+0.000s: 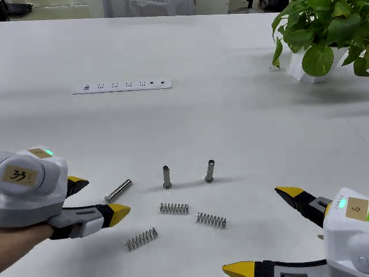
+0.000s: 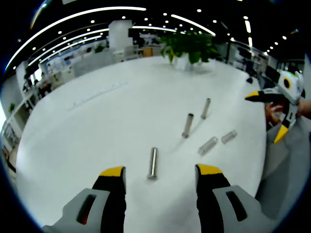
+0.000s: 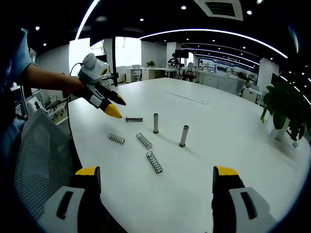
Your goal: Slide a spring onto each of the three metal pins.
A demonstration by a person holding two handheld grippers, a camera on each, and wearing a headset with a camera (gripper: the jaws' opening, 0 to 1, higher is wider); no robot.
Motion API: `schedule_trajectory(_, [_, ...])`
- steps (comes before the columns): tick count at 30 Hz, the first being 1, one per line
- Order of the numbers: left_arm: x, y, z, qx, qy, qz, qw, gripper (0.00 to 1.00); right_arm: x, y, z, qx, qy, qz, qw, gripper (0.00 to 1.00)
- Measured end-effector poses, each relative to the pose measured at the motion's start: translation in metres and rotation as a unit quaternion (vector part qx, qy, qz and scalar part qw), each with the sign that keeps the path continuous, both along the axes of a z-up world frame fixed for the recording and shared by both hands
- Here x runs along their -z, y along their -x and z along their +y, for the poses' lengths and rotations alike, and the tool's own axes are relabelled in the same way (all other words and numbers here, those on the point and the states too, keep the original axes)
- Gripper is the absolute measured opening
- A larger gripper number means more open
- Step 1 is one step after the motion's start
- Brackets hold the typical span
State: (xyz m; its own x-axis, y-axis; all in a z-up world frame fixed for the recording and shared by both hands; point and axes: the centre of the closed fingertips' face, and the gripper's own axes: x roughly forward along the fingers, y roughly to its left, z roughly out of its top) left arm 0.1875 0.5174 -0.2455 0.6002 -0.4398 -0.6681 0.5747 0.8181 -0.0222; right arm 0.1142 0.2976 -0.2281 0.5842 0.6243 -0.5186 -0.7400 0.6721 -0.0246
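Left gripper (image 2: 155, 171) gapes (empty); head view counts three springs (image 1: 174, 208).

- On the desk (image 1: 230, 115), two upright pins (image 1: 166, 176) side by side; a lying pin (image 1: 118, 190) to their left;
- three springs (image 1: 174, 208) before them;
- power strip (image 1: 122, 86) behind; plant (image 1: 323, 29) back right

This is an open-plan office. A broad white worktop (image 1: 230, 121) carries a power strip (image 1: 122, 86) on its far side and a potted plant (image 1: 323, 34) at far right. Beyond it, desks (image 3: 146, 73) stand under long ceiling light strips (image 3: 214, 33), and a mesh chair (image 3: 39, 160) sits at the near edge.
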Motion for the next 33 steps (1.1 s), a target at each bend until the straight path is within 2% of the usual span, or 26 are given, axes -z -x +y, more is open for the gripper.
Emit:
schedule_trajectory(5, [0.001,-0.009,0.0,0.01,-0.011,0.004,0.9999,0.51,0.001,0.0,-0.001,0.001,0.001,0.001,1.0,0.97])
schedule_trajectory(19, [0.018,-0.027,-0.008,0.041,-0.046,0.022,0.9978,0.39,0.002,-0.001,-0.003,0.005,0.006,0.002,1.0,0.96])
schedule_trajectory(28, [0.024,-0.035,-0.011,0.045,-0.052,0.031,0.9971,0.31,0.001,-0.001,-0.003,0.005,0.007,0.0,1.0,0.96])
schedule_trajectory(33, [0.03,-0.037,-0.014,0.047,-0.058,0.043,0.9963,0.25,0.001,-0.001,-0.004,0.005,0.009,0.001,0.9999,0.96])
